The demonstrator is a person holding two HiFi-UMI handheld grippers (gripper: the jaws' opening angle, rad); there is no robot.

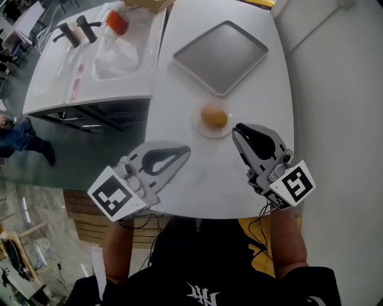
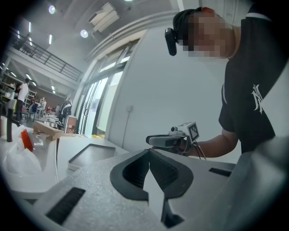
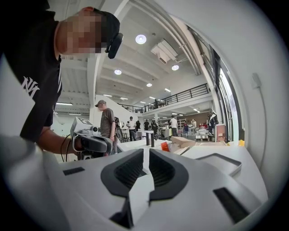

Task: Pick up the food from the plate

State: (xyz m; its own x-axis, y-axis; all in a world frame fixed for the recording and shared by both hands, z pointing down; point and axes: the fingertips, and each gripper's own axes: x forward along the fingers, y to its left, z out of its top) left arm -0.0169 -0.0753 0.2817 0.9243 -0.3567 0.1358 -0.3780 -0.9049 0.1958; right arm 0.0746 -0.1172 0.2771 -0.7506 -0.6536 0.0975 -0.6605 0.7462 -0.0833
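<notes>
A round golden-brown piece of food (image 1: 213, 117) lies on a small pale plate (image 1: 202, 129) in the middle of the white table (image 1: 179, 107). My right gripper (image 1: 238, 130) is shut and holds nothing; its tips hover just right of the plate's near edge, apart from the food. My left gripper (image 1: 186, 151) is shut too, with nothing in it, and sits lower left of the plate. In the left gripper view the jaws (image 2: 149, 152) meet, with the right gripper (image 2: 171, 140) beyond them. The right gripper view shows its jaws (image 3: 146, 151) almost touching. Neither gripper view shows the food.
A grey square tray (image 1: 221, 55) lies beyond the plate. On the left, a white counter carries two dark bottles (image 1: 78, 33) and a plastic bag with an orange cap (image 1: 117, 25). A cardboard box (image 1: 146, 4) sits at the far edge. Several people stand far off.
</notes>
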